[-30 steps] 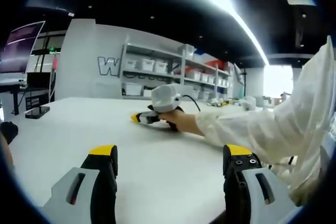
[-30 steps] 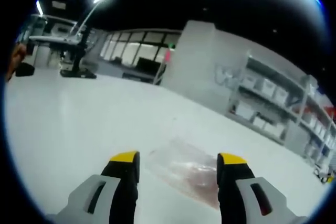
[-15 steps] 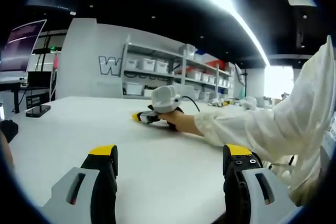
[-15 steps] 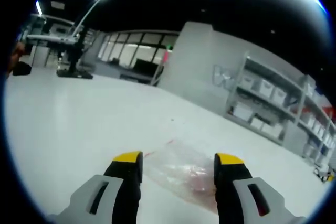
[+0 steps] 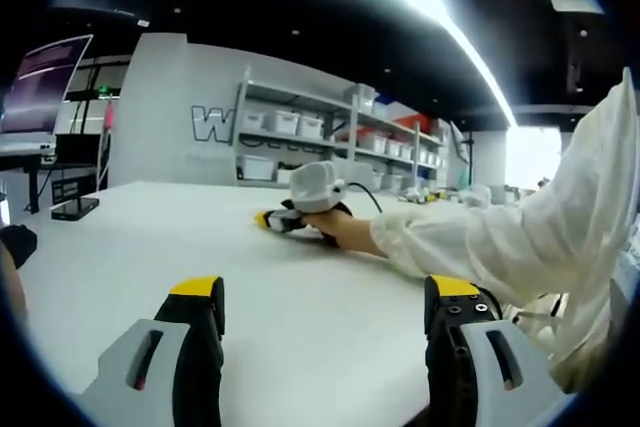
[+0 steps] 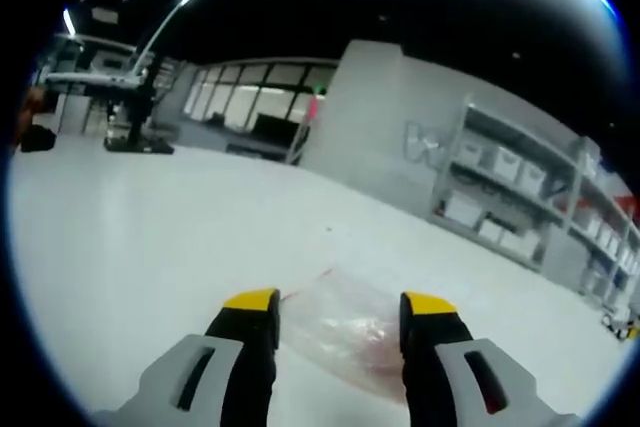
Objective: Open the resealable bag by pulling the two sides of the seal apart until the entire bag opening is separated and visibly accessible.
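The right gripper [image 6: 338, 309] keeps creeping in and narrowing, jaws open around the bag [image 6: 345, 332] flat on the table [image 6: 150, 237], so a seal grab looks close, while the left gripper [image 5: 325, 292] waits near, open, empty.

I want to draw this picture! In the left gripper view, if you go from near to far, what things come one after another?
Left gripper → the white table → the right gripper in the person's hand → the shelves with white bins by the back wall.
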